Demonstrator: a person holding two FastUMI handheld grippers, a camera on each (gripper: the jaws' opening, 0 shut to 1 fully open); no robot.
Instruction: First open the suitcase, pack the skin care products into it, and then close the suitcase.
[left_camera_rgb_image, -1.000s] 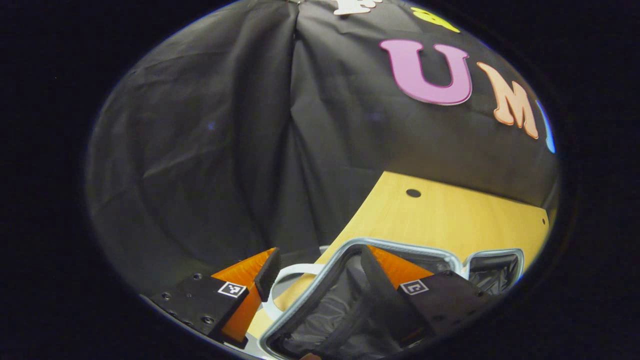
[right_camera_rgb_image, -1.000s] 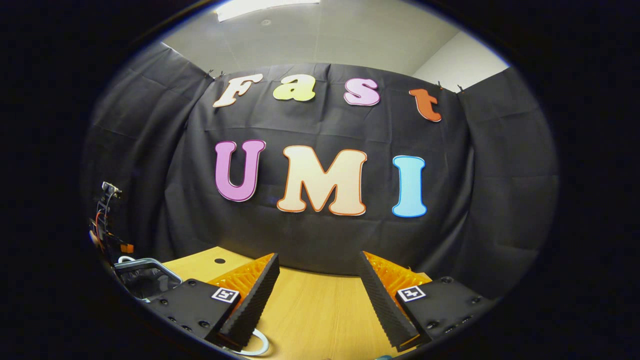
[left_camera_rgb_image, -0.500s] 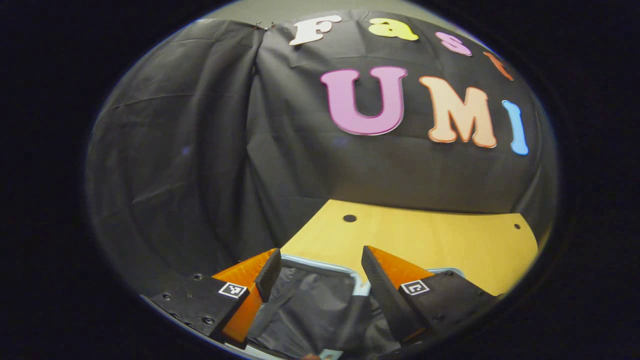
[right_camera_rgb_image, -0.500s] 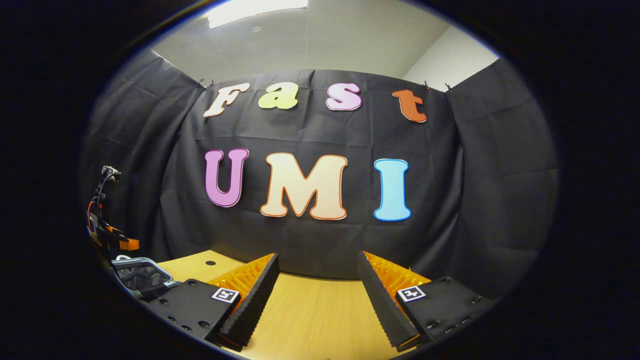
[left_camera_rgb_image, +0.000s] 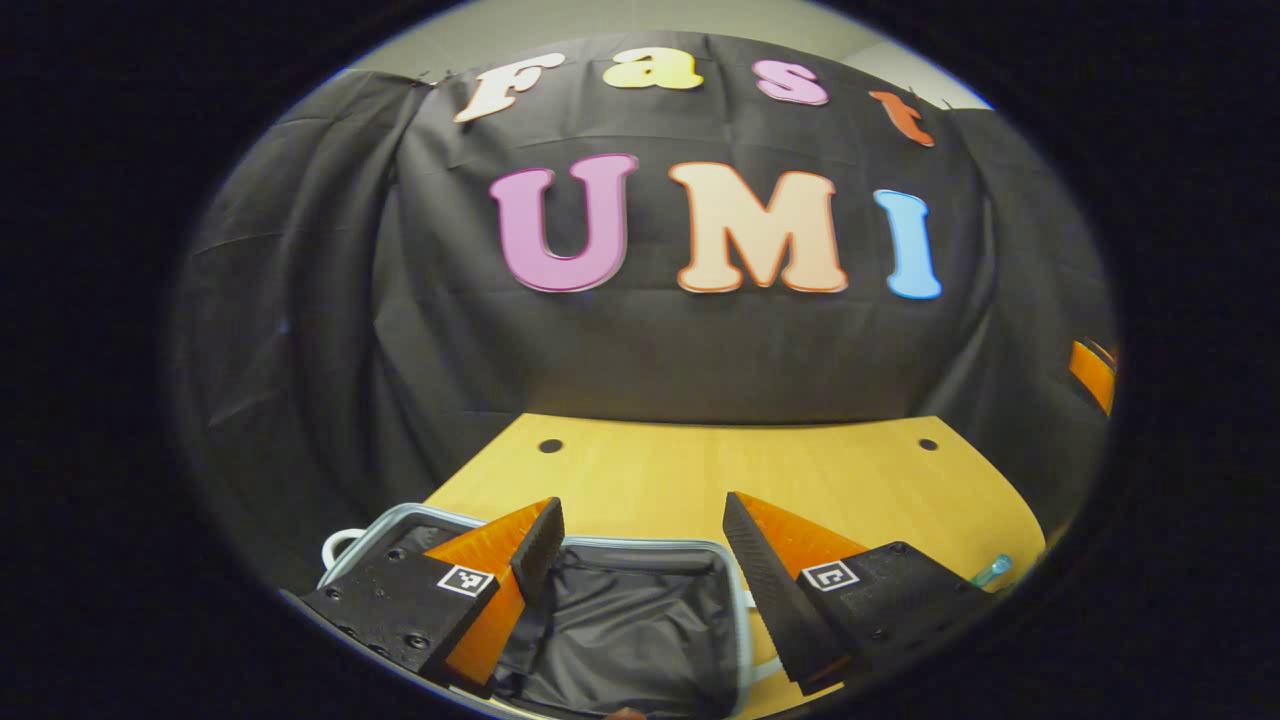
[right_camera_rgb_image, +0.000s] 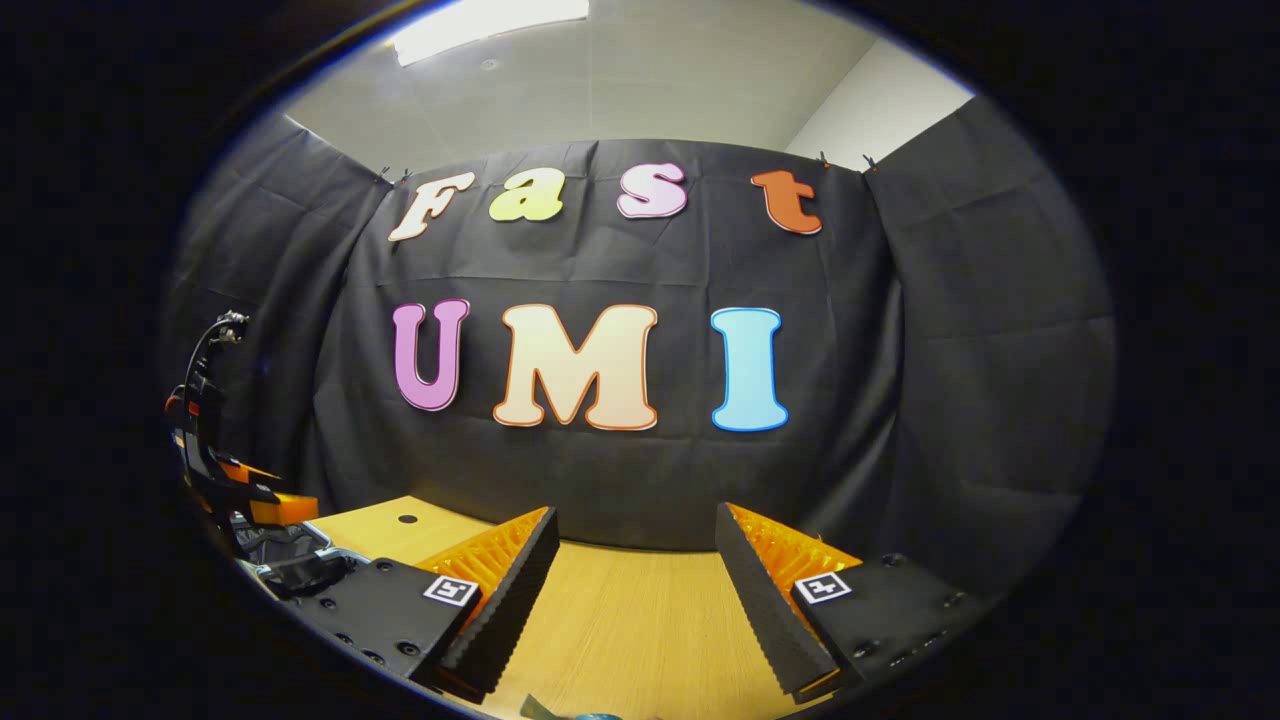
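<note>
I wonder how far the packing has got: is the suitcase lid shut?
No, the suitcase lies open on the table, its dark lining showing between the left gripper's spread jaws.

My left claw's fingers (left_camera_rgb_image: 530, 545) hid part of the open suitcase (left_camera_rgb_image: 640, 625), whose near side ran off the bottom edge. A small teal item (left_camera_rgb_image: 990, 571) at the right was too small to identify.

Left gripper view: low over the open suitcase (left_camera_rgb_image: 620, 620), close above its lining, facing the back wall across the wooden table (left_camera_rgb_image: 720, 470). Right gripper view: low over the same table (right_camera_rgb_image: 620, 610), tilted higher toward wall and ceiling, suitcase (right_camera_rgb_image: 290, 560) far off at left edge.
</note>
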